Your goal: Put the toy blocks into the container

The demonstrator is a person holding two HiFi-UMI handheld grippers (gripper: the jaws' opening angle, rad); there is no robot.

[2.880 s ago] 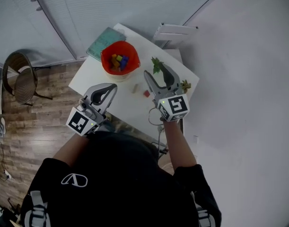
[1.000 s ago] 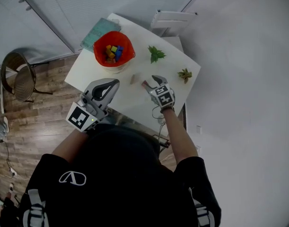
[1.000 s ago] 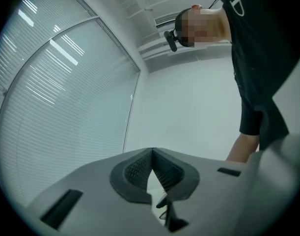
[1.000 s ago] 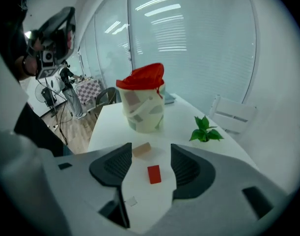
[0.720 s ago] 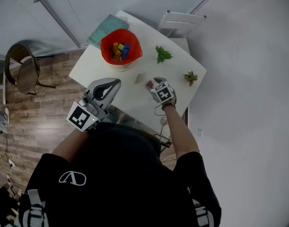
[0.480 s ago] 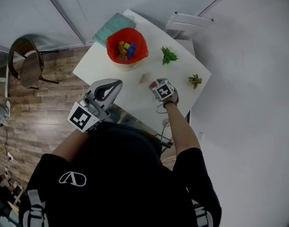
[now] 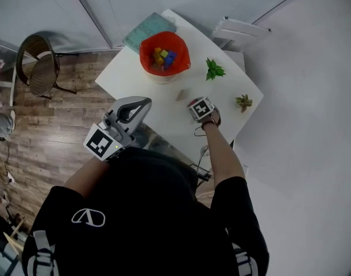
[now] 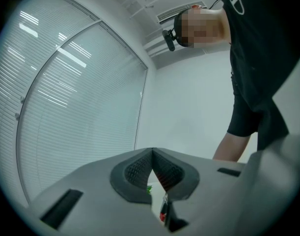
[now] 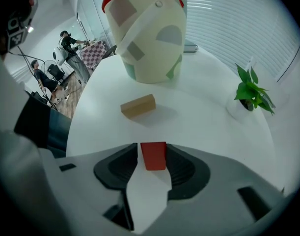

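Red block [image 9: 153, 155] lies flat on the desk [image 9: 204, 127] between the right tool's [image 9: 152, 146] jaws, which have just been closing and clasp its sides. It is foreshortened, so its long axis is unclear. In the head view the marker cube [image 7: 201, 108] hides it. The tan block [image 9: 138, 105] lies crosswise before the container [image 9: 150, 38]. The left tool [image 8: 152, 154] is clenched and empty.

We're in an office-type room: glass partitions with slatted blinds [image 8: 76, 112], wood-look floor [image 7: 54, 137], white table [image 7: 129, 76] with small potted plants [image 7: 214, 69], a chair [image 7: 40, 68] off to the side, people [image 9: 66, 43] by office chairs further back.
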